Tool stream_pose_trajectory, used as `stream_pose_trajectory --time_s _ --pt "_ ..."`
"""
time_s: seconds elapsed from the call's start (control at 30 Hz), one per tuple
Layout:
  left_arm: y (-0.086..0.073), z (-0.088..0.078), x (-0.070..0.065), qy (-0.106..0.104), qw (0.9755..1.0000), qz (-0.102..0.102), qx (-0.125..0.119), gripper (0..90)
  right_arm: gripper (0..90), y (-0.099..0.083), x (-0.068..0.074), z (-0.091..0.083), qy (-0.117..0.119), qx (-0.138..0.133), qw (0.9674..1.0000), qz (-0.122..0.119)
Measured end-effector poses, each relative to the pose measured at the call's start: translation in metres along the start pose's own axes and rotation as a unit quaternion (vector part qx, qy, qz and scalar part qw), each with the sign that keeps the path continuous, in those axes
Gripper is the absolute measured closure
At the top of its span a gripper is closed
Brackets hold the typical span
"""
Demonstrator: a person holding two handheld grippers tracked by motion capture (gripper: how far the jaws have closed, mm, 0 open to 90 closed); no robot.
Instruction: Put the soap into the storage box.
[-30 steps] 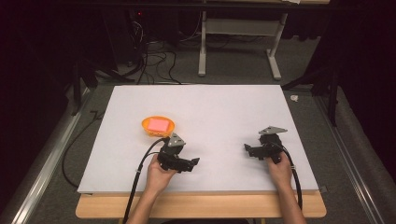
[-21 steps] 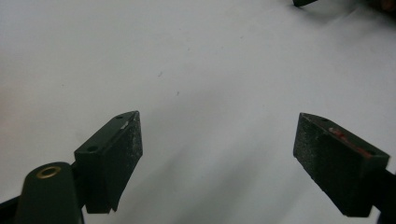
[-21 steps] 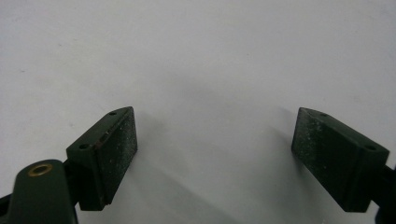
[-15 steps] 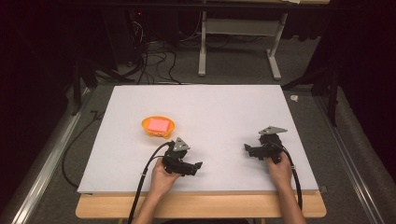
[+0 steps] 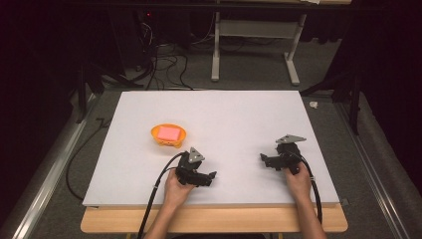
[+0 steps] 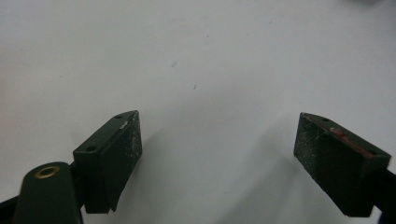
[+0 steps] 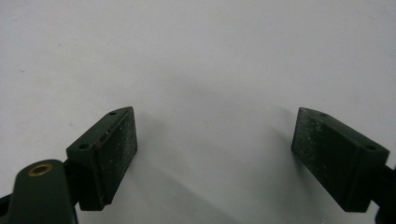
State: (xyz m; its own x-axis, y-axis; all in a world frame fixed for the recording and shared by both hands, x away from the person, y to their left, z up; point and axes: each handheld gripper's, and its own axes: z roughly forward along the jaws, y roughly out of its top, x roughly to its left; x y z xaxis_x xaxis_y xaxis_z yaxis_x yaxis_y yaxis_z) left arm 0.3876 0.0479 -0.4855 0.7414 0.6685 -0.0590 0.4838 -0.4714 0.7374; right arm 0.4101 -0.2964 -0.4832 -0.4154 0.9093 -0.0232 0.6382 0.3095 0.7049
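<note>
Nearest the person, the left gripper [image 5: 211, 178] and right gripper [image 5: 263, 160] rest low over the white tabletop [image 5: 234, 119], jaws spread wide, holding nothing. Just beyond the left gripper sits the orange bowl [image 5: 168, 135] holding a pink block [image 5: 167, 132]. A good reach approaches from above, jaws straddling the block without nudging the rim.

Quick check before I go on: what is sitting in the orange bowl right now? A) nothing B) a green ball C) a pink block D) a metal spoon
C: the high view shows a flat pink block lying inside the orange bowl on the white table, beyond the left gripper.
</note>
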Motion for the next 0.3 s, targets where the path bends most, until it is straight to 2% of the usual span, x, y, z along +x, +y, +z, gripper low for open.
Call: stream_pose_trajectory --time_s 0.17,0.23,0.3 --pt "-0.0001 0.0011 -0.0019 0.007 0.9999 0.007 0.003 15.7 15.0 0.0000 0.0002 0.0000 0.000 0.000 1.0000 0.002" --pt "0.0002 0.0018 -0.0042 0.015 0.9997 0.017 0.007 15.4 14.9 0.0000 0.0002 0.0000 0.000 0.000 1.0000 0.002" --pt "0.0001 0.0019 -0.0033 0.012 0.9998 0.014 0.007 15.3 14.9 0.0000 0.0002 0.0000 0.000 0.000 1.0000 0.002"
